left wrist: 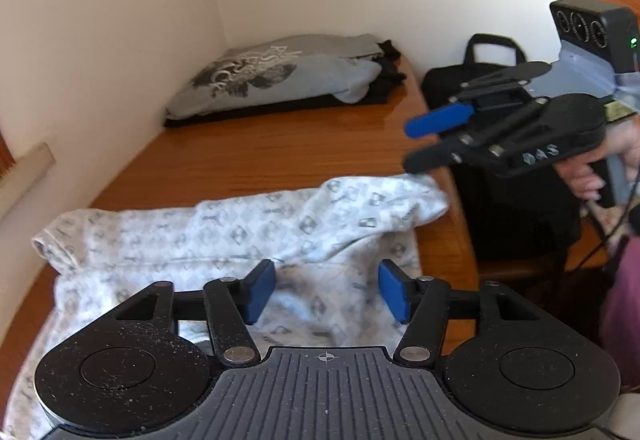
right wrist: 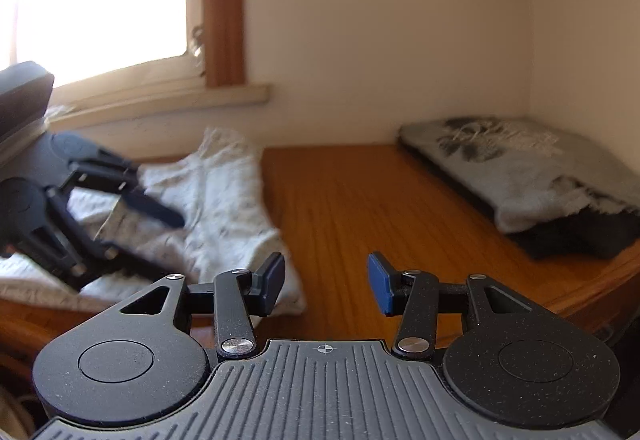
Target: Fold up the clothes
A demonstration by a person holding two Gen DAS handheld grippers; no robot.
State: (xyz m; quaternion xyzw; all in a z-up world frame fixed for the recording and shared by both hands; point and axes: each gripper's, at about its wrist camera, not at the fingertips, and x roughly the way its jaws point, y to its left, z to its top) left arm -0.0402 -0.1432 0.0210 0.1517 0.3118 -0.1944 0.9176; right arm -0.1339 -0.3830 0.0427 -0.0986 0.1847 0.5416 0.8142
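Note:
A white patterned garment (left wrist: pixel 248 236) lies crumpled on the wooden table (left wrist: pixel 260 152), and shows in the right wrist view (right wrist: pixel 216 208) at the left. My left gripper (left wrist: pixel 326 292) is open and empty just above the garment's middle. My right gripper (right wrist: pixel 326 282) is open and empty, hovering over the table next to the garment's right corner; it shows in the left wrist view (left wrist: pixel 412 146) above that corner. The left gripper also shows in the right wrist view (right wrist: pixel 160 240).
A stack of folded clothes, grey printed shirt (left wrist: pixel 276 76) on black items, sits at the table's far corner by the walls; it also shows at the right (right wrist: pixel 532 168). A black bag (left wrist: pixel 500 144) stands beside the table's right edge. A window sill (right wrist: pixel 160 100) runs along the left wall.

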